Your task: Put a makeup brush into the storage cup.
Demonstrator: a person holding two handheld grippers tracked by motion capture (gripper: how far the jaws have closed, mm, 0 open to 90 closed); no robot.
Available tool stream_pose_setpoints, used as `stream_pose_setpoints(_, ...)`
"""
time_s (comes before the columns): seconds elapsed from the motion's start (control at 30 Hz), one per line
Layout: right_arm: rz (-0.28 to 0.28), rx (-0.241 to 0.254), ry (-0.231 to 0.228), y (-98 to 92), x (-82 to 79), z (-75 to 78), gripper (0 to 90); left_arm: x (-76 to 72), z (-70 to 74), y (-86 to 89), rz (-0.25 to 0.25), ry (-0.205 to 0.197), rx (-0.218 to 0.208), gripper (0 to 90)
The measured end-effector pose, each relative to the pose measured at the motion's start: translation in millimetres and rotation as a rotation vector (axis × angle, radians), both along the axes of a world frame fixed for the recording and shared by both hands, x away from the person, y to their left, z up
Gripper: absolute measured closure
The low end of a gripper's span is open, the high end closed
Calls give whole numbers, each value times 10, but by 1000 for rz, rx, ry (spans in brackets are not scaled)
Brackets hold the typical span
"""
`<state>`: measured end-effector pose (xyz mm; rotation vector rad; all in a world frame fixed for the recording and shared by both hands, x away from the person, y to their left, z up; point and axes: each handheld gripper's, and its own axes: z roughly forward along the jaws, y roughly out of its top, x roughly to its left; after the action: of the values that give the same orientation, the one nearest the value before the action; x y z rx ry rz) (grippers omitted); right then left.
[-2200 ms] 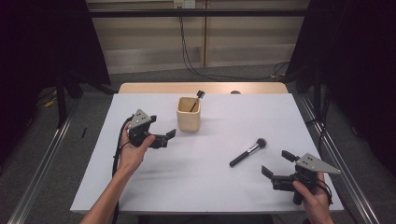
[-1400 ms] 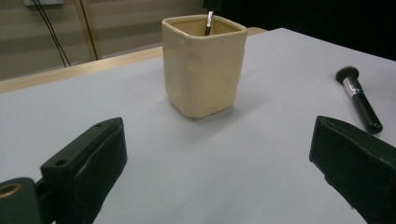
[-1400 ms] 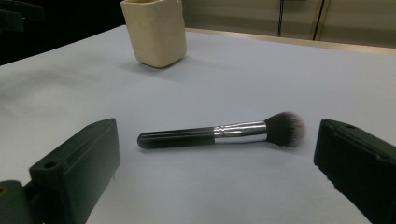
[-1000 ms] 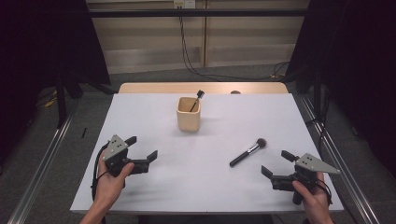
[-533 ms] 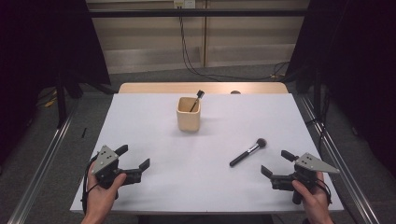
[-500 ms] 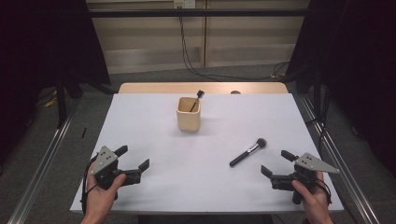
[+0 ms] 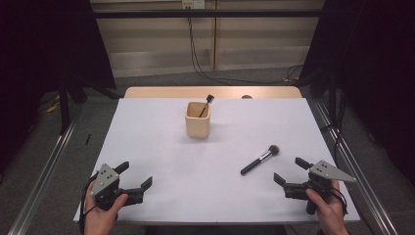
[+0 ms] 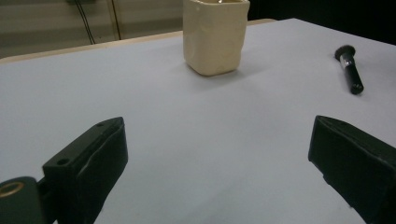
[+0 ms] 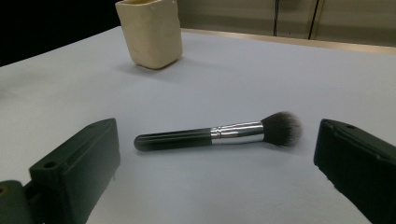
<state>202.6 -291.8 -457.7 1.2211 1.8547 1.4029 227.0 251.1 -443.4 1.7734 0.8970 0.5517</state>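
I hold my left claw (image 7: 135, 176) low over the near left corner of the table (image 7: 161, 147), its jaws spread wide with nothing between them. In the left gripper view the same claw (image 8: 219, 163) looks across bare white surface; the cup (image 8: 215, 35) stands well ahead of it, a little left of the line between the jaws, and the brush (image 8: 349, 69) lies far off ahead and to the right, its handle end pointing toward me.

My right claw (image 7: 289, 171) sits near the right front edge, jaws also spread wide and gripping nothing. The brush (image 7: 260, 159) lies flat on the table just ahead of it and a little to its left, near the jaws but not touching them. In the right gripper view the claw (image 9: 219, 163) faces the brush (image 9: 219, 135) almost broadside: it lies across the gap between the jaws and just beyond their tips, black handle toward the left jaw, silver ferrule and dark bristles toward the right jaw. The cup (image 9: 149, 32) stands well beyond the brush, ahead and to the left.

From the high view, the cup (image 7: 197, 119) stands upright far from both claws, roughly midway between them, and a thin dark stick (image 7: 206, 104) leans out of it. I cannot tell what that stick is.
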Motion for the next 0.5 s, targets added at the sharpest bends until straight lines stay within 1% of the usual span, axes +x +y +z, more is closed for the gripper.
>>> stream_pose_setpoints(0.03, 0, -3, -1, -7, -5, -1, 1, -31, 2, 14, 3, -1, -12, 47)
stream_pose_setpoints(0.1, -6, 2, -1, -17, -15, 0, 1, -69, -6, 48, 24, -11, -6, 47)
stream_pose_setpoints(0.17, -14, 6, 0, -24, -20, -1, 1, -72, -31, 75, 34, 2, -30, 47)
stream_pose_setpoints(0.2, -14, 5, 0, -26, -22, 0, 1, -70, -40, 82, 40, 10, -36, 47)
stream_pose_setpoints(0.23, -13, 4, -3, -27, -25, 1, 1, -68, -38, 86, 41, 12, -38, 47)
stream_pose_setpoints(0.27, -11, 2, -5, -27, -29, 3, 1, -70, -29, 86, 38, 5, -43, 47)
stream_pose_setpoints(0.37, -2, -2, -8, -30, -36, 2, 1, -69, -20, 71, 30, -2, -38, 47)
stream_pose_setpoints(0.5, -5, 4, -1, -40, -24, 0, 1, -70, -23, 52, 20, 6, -37, 47)
